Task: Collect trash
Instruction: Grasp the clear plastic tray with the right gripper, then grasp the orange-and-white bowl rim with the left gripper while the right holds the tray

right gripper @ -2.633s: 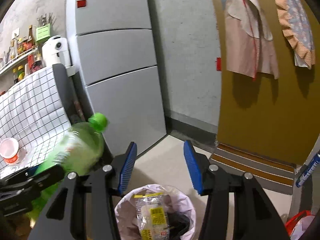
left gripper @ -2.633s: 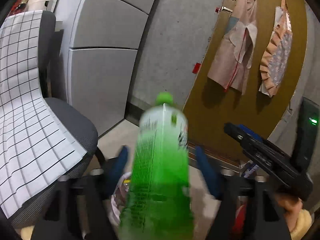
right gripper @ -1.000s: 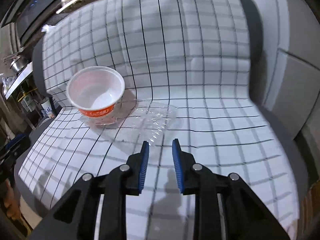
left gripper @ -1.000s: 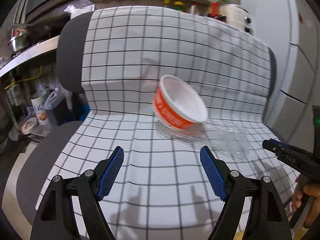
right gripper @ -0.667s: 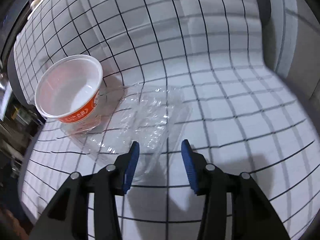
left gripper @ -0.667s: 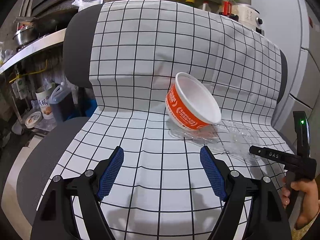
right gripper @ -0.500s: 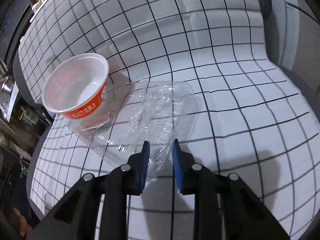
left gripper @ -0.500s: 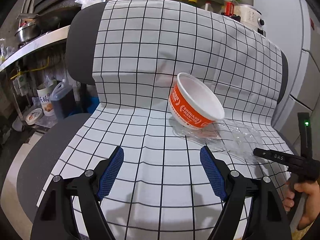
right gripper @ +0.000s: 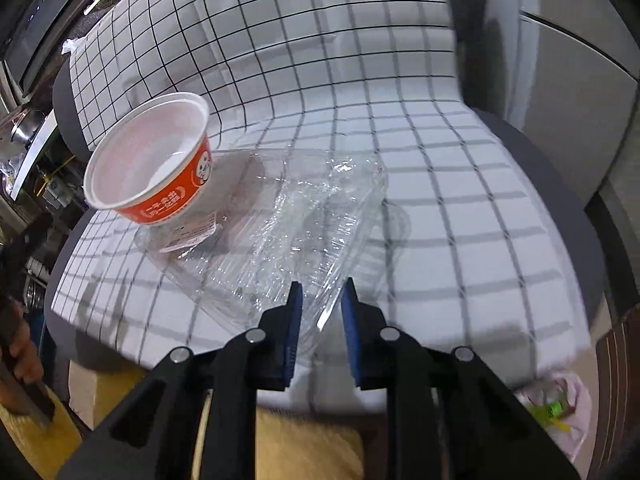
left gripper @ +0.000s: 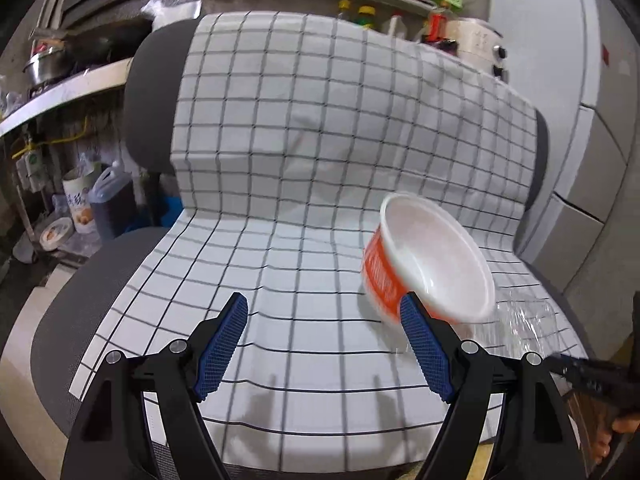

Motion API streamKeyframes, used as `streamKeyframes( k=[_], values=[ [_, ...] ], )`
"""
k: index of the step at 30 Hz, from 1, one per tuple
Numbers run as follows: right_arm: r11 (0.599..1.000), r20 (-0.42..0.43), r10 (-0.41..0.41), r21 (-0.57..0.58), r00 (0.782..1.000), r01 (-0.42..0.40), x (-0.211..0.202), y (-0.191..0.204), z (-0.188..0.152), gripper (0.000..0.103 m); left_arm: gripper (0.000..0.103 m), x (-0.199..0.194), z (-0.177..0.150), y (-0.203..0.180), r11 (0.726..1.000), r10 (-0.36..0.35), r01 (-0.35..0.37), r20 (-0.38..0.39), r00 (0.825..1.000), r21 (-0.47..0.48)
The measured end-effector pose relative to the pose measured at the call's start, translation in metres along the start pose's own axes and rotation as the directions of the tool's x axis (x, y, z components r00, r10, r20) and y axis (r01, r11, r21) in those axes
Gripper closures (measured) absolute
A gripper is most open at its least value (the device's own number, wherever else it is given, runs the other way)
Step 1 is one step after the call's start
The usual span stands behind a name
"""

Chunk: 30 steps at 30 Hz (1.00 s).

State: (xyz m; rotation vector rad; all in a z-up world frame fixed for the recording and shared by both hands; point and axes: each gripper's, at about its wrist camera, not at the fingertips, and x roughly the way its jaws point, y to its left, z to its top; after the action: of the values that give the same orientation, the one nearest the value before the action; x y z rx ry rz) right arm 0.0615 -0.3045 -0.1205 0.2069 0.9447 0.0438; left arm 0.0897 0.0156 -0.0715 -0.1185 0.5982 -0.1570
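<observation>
On a chair draped in a checked cloth (right gripper: 420, 184), a clear plastic container (right gripper: 288, 232) lies flattened on the seat, its near edge caught between the narrowed blue pads of the right gripper (right gripper: 319, 320), which grips it. An orange-and-white paper bowl (right gripper: 152, 168) sits tilted on the container's far left corner. The left gripper (left gripper: 324, 344) hangs wide open with nothing between its pads, the bowl (left gripper: 428, 264) just past its right finger.
</observation>
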Motion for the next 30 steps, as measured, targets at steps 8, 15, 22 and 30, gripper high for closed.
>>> streamKeyframes(
  k=[8, 15, 22, 30],
  values=[
    [0.996, 0.034, -0.086, -0.019, 0.996, 0.087, -0.015, -0.008, -0.028, 0.08, 0.024, -0.007, 0.003, -0.042, 0.996, -0.062, 0.061, 0.003, 0.998, 0.064],
    [0.998, 0.062, -0.064, -0.018, 0.996, 0.065, -0.017, -0.012, -0.032, 0.055, 0.027, 0.022, 0.004, -0.068, 0.993, -0.052, 0.057, -0.045, 0.998, 0.108],
    [0.997, 0.118, -0.076, -0.008, 0.99, 0.078, -0.03, -0.015, -0.033, 0.053, 0.053, 0.053, 0.011, -0.091, 0.985, -0.059, 0.078, -0.126, 0.99, 0.156],
    [0.995, 0.18, -0.095, 0.008, 0.979, 0.095, -0.047, -0.019, -0.037, 0.053, 0.084, 0.055, 0.006, -0.105, 0.982, -0.075, 0.097, -0.136, 0.988, 0.164]
  ],
)
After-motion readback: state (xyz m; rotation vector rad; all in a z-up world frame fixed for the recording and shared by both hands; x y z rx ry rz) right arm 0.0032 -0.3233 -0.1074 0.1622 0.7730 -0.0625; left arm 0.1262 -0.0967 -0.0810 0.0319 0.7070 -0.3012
